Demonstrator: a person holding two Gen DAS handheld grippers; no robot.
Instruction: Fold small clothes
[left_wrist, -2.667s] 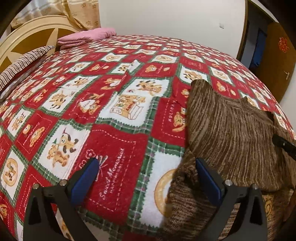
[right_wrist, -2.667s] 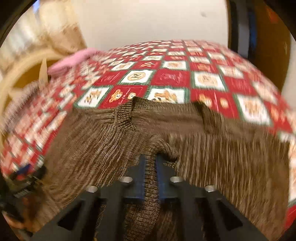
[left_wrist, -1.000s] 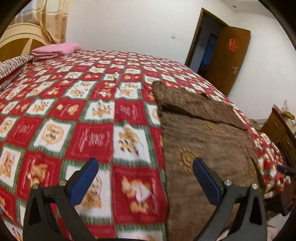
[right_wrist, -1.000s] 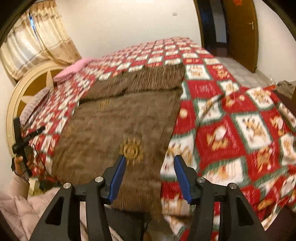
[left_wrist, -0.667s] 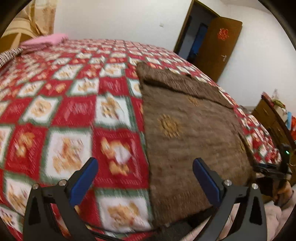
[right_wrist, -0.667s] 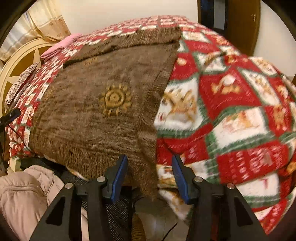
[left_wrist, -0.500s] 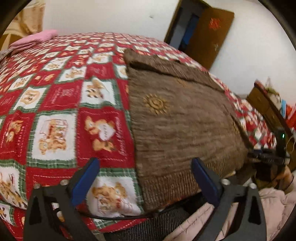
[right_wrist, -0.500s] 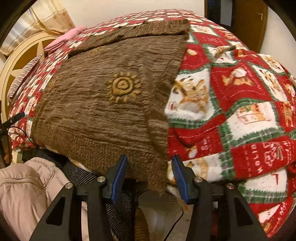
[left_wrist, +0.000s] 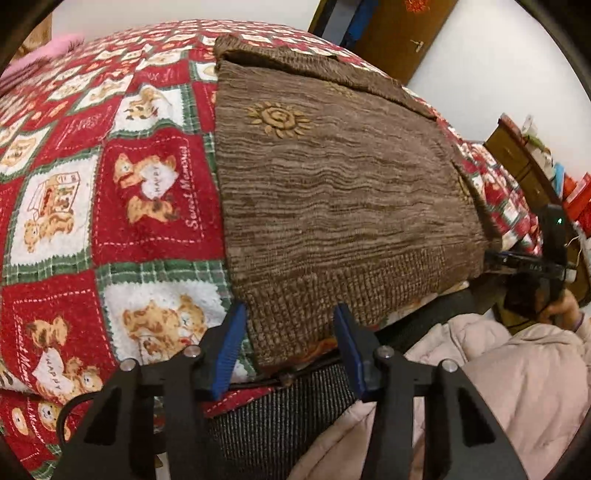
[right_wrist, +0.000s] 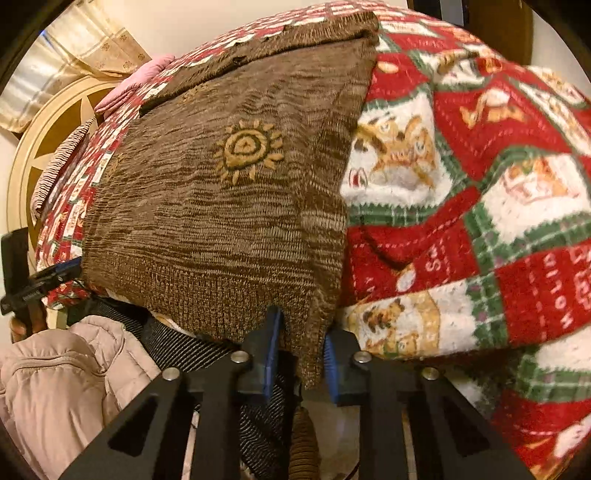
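Note:
A brown knitted sweater (left_wrist: 332, 192) with a yellow sun motif lies flat on the bed, its ribbed hem hanging over the near edge. Its sleeves are folded across the far end. My left gripper (left_wrist: 288, 343) is open, its blue pads on either side of the hem's left corner. In the right wrist view the sweater (right_wrist: 221, 192) fills the left half. My right gripper (right_wrist: 299, 350) is part-closed around the hem's right corner, with gaps still showing beside the cloth.
A red, green and white teddy-bear blanket (left_wrist: 92, 184) covers the bed. A pink folded cloth (right_wrist: 136, 81) and the cream headboard (right_wrist: 48, 129) are at the far end. The person's pale puffy jacket (left_wrist: 498, 387) is below the bed edge. A wooden door (left_wrist: 399, 33) stands behind.
Both grippers have dropped to the sweater's hem at the bed's near edge. Both have narrowed, the right one more, around the hem corners.

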